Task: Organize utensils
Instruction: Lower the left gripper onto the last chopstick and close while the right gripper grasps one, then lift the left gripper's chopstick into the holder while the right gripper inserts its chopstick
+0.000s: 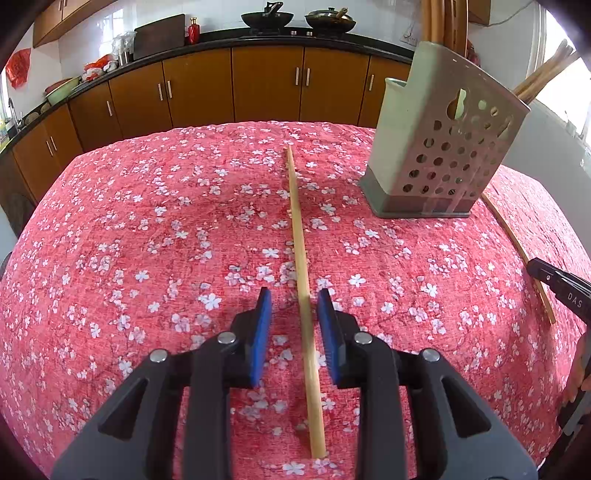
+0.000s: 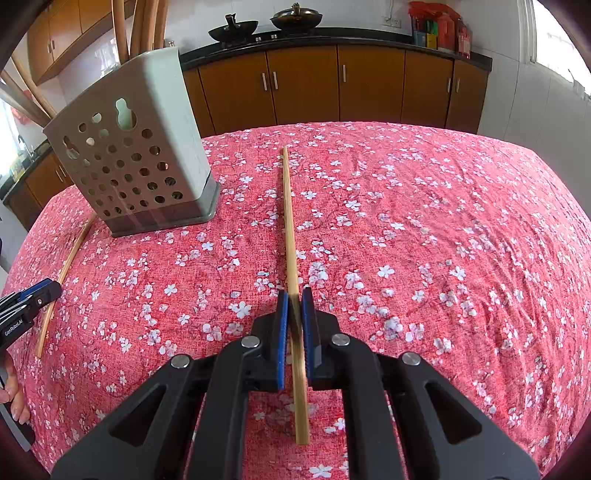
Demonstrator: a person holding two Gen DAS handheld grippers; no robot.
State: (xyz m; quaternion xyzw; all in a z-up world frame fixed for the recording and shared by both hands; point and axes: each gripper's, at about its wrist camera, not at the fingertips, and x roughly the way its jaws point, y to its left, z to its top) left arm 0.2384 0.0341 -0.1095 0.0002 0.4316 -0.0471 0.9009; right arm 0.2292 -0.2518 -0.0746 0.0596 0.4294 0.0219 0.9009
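Note:
Two bamboo chopsticks lie on the red floral tablecloth. My left gripper (image 1: 294, 301) is open, its blue pads on either side of one chopstick (image 1: 299, 243) without touching it. My right gripper (image 2: 295, 299) is shut on the other chopstick (image 2: 290, 221), which points straight ahead. A grey perforated utensil holder (image 1: 439, 147) stands between the two chopsticks, with several chopsticks standing in it. It shows at the left of the right wrist view (image 2: 136, 162). The right gripper's chopstick appears at the right edge of the left view (image 1: 517, 251); the left one at the left edge of the right view (image 2: 62, 273).
The table (image 2: 443, 221) is round and covered by the cloth. Brown kitchen cabinets (image 1: 236, 88) with a black counter run behind it, with two woks (image 1: 267, 18) on the stove. The left gripper's tip (image 2: 33, 299) shows at the right view's left edge.

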